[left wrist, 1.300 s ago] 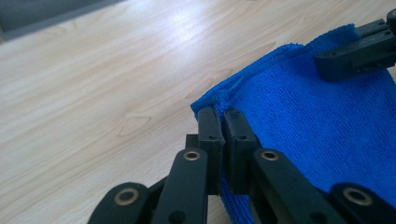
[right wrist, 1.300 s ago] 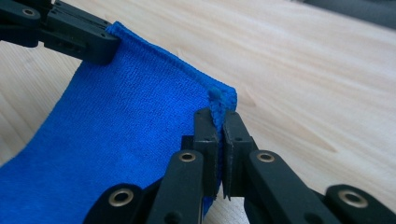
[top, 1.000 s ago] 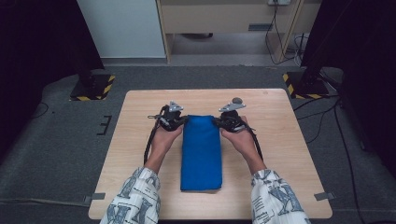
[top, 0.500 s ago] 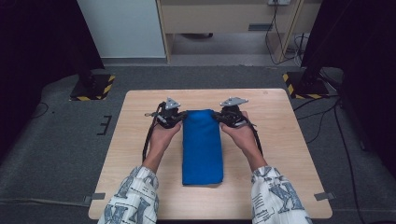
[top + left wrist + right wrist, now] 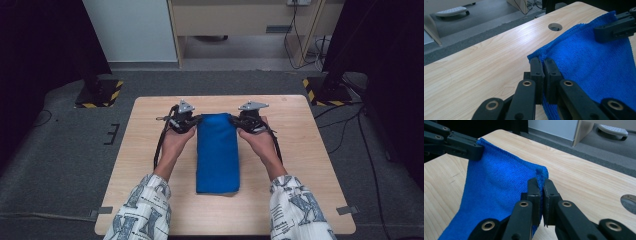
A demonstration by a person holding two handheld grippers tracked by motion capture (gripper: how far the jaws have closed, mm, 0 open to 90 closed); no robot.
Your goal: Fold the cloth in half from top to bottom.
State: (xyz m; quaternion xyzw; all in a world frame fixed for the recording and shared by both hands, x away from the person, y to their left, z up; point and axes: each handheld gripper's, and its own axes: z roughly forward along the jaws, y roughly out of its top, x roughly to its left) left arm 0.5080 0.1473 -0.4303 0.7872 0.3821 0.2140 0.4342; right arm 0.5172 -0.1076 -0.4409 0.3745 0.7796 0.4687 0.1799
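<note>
Lifted since before, both far corners of the fuzzy blue towel (image 5: 217, 150) sit pinched in the left gripper (image 5: 543, 65) and right gripper (image 5: 541, 185).

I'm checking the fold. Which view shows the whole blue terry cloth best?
The high view: the folded blue terry cloth lies there full length on the wooden table. Each gripper view shows just one far corner, pinched in tongs.
</note>
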